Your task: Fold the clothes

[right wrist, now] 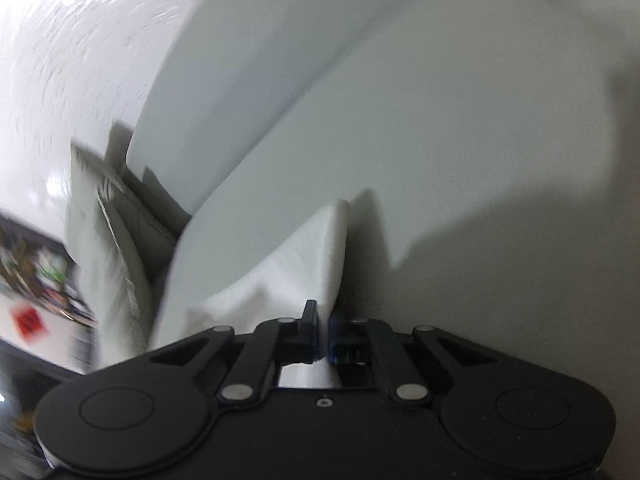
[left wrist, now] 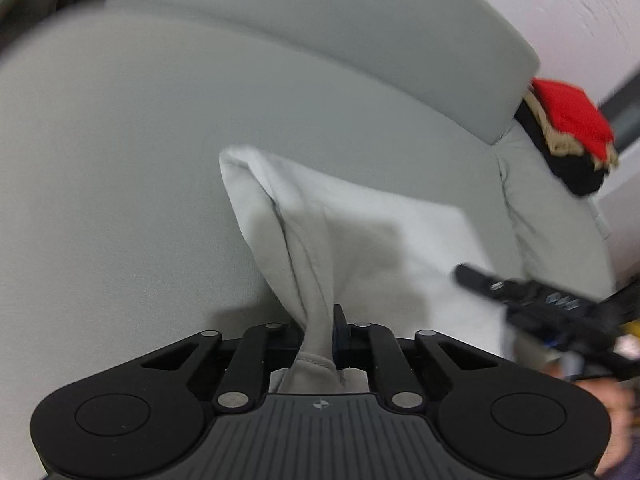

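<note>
A white garment [left wrist: 352, 236] lies on a pale grey sofa seat [left wrist: 120, 184]. My left gripper [left wrist: 320, 332] is shut on a bunched edge of it, and the cloth rises in a ridge from the jaws. In the right wrist view my right gripper [right wrist: 323, 332] is shut on another edge of the white garment [right wrist: 304, 256], which stands up in a peak just beyond the fingers. The right gripper [left wrist: 532, 300] also shows as a blurred black shape at the right of the left wrist view, over the garment's far side.
The sofa backrest [left wrist: 320, 40] curves behind the seat. A red, black and beige folded cloth [left wrist: 568, 128] sits at the sofa's right end. A grey cushion [right wrist: 108, 248] leans at the left in the right wrist view, with a white wall [right wrist: 80, 60] behind.
</note>
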